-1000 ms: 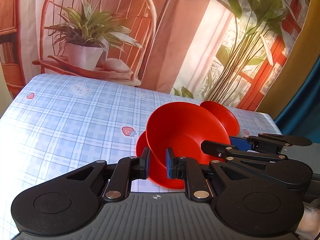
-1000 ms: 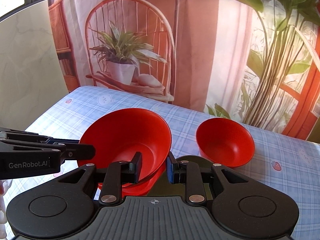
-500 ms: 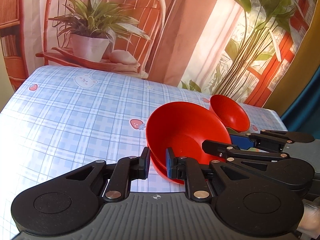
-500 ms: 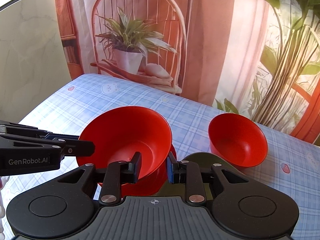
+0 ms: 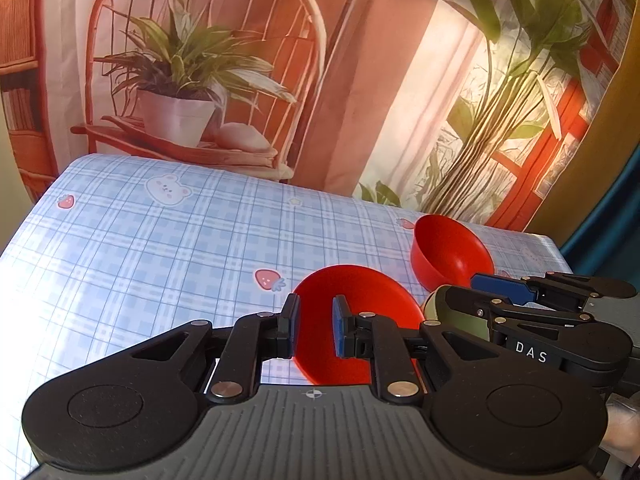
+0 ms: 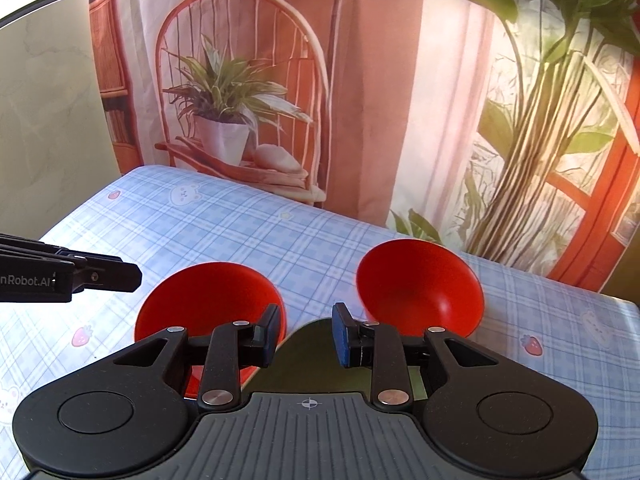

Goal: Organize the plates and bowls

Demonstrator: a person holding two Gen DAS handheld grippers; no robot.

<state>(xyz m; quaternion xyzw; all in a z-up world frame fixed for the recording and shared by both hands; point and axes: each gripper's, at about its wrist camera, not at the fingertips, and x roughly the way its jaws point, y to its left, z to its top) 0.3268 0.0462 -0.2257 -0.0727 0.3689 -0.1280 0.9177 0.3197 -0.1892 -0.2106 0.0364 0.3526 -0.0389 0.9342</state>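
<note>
A large red bowl [image 5: 360,320] sits on the checked tablecloth; it also shows in the right wrist view [image 6: 208,300]. My left gripper [image 5: 313,326] is open, its fingers either side of the bowl's near rim without pinching it. A smaller red bowl [image 5: 448,256] stands behind and to the right; it shows in the right wrist view [image 6: 420,284] too. A dark green dish [image 6: 304,356] lies under my right gripper [image 6: 306,334], which is open and empty above it. The green dish's edge [image 5: 436,308] shows beside the right gripper's fingers [image 5: 500,288].
The blue checked tablecloth [image 5: 160,248] covers the table, with its left edge and far edge near. A printed backdrop [image 5: 320,60] of a chair and plants hangs behind the table. The left gripper's fingers [image 6: 96,274] reach in from the left.
Both grippers have let go of the large red bowl, opened and pulled back. The bowl now rests lower on the table, and the green dish has come into view.
</note>
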